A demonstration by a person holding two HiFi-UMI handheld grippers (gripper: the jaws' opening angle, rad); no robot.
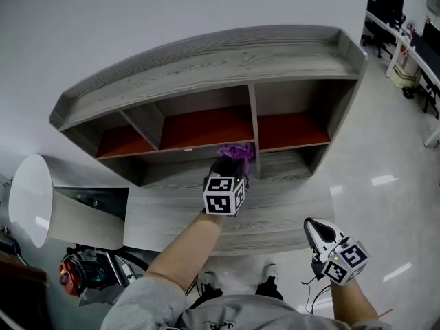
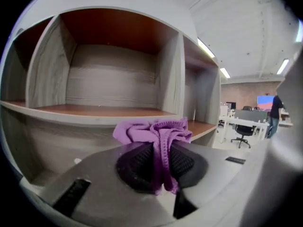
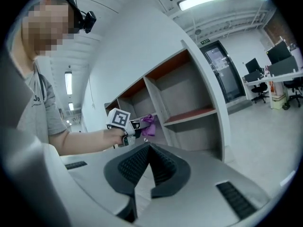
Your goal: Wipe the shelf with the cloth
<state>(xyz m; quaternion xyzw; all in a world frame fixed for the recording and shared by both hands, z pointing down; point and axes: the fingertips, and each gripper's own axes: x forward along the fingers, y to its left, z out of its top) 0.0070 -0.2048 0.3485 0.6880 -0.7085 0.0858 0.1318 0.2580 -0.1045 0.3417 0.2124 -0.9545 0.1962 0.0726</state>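
Purple cloth clamped in left gripper before shelf middle compartment; right gripper jaws together.

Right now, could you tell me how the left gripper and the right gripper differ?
The left gripper is clamped on the purple cloth; the right gripper has nothing between its jaws. The left gripper is held up at the shelf, near an upright divider; the right gripper hangs low, away from the shelf. Both are shut.
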